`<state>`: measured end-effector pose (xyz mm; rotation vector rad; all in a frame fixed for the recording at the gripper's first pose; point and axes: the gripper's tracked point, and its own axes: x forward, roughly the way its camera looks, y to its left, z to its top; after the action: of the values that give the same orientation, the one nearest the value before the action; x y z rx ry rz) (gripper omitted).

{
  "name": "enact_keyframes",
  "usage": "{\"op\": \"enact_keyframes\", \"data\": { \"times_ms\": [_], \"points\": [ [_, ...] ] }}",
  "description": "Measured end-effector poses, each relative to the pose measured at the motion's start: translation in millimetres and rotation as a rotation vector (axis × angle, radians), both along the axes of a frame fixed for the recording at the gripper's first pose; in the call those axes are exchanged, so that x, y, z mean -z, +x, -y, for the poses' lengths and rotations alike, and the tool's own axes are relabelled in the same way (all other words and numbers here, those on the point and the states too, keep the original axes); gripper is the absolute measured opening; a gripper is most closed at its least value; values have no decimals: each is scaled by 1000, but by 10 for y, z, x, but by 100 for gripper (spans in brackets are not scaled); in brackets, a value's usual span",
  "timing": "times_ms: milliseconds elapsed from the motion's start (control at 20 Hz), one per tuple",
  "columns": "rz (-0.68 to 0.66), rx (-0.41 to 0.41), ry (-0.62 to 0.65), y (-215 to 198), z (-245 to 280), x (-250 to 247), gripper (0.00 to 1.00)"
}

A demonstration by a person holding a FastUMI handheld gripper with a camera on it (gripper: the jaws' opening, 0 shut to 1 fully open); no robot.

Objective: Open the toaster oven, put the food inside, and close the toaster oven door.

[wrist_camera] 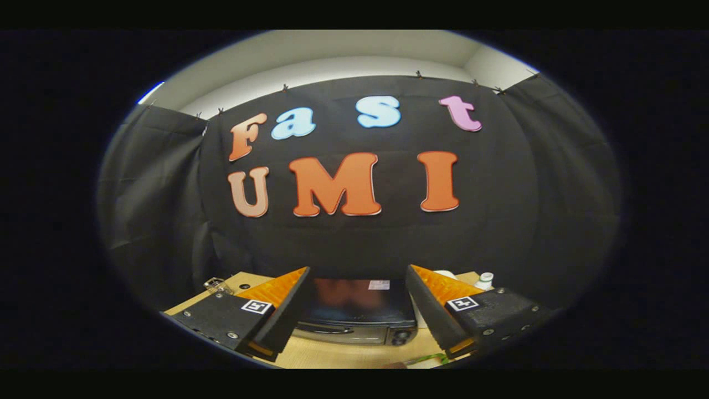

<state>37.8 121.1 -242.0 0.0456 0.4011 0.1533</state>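
Looking forward along the gripper, we see its two fingers spread wide apart, holding nothing, with open air between them. Each finger carries a small square black-and-white marker on its upper face; its pattern is a code, not writing we can read. Beyond the fingers and framed between them sits the toaster oven, a dark box with a glossy top, resting on the light wooden table against the black cloth wall. Its door looks closed, with a metal handle bar running across the front and a round knob at the right end. A small pale label lies on the oven's top near the far edge; its print is too small for us to make out. To the far left, beyond the left finger, a small clear object rests on the table. To the far right, a small white bottle with a cap stands by the wall, its label unreadable, with a pale rounded thing just left of it. Near the right finger, something green lies on the table edge; we cannot tell what.
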Motion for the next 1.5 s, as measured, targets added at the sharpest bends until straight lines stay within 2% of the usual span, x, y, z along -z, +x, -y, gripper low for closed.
{"op": "enact_keyframes", "data": {
  "times_ms": [300,550,750,950,1150,1300,1400,1450,1500],
  "points": [
    [-209,-33,14,-113,-413,912,99],
    [-237,-71,-64,-170,-590,1223,99],
    [-259,-69,-116,-157,-653,1423,99],
    [-314,-68,-123,-154,-712,1625,99],
    [-285,-61,-135,-133,-721,1607,100],
    [-263,-49,-136,-165,-734,1609,95],
    [-270,-35,-115,-247,-761,1576,87],
    [-267,-22,-88,-276,-780,1577,80],
    [-264,-35,-100,-316,-777,1576,77]
  ]
}}
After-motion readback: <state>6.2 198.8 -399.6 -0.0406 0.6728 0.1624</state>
